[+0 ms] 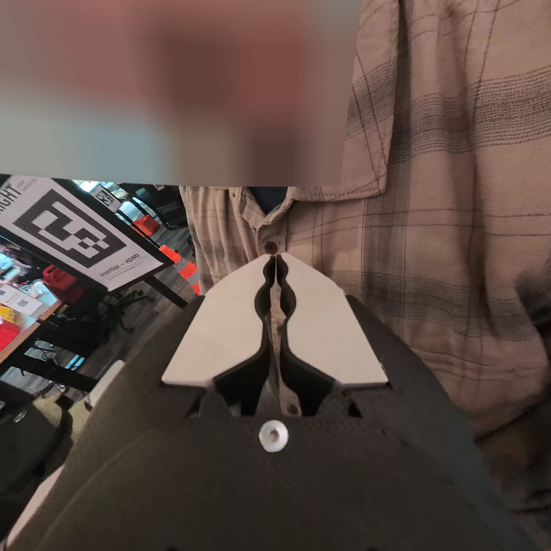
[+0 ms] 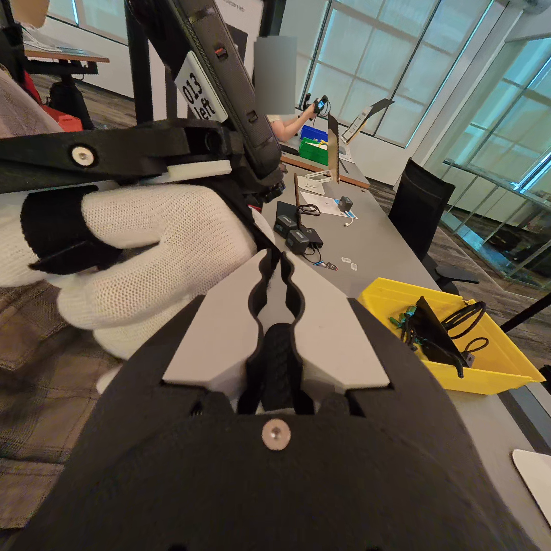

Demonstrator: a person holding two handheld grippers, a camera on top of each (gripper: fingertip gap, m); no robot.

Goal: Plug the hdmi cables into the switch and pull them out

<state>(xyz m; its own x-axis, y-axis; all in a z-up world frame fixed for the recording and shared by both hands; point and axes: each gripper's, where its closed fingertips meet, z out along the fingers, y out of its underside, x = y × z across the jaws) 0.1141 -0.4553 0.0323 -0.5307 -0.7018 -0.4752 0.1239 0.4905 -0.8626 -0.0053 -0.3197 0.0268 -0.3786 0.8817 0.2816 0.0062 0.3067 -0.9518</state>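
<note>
- Two grippers were up off the work: my left gripper [image 1: 275,256] had its fingertips pressed together on nothing, aimed at the plaid shirt [image 1: 447,238]; my right gripper [image 2: 275,259] was nearly closed and empty.
- One yellow bin [image 2: 387,292] lay right of the right gripper, holding one black plate [image 2: 432,337] and a few coiled black cables [image 2: 465,316], probably the HDMI leads.
- No switch was visible to me.
- I judged the step to be setup: lower both, widen, find the plug first.
- One gloved hand [image 2: 143,253] held the other tool left of the bin.
</note>
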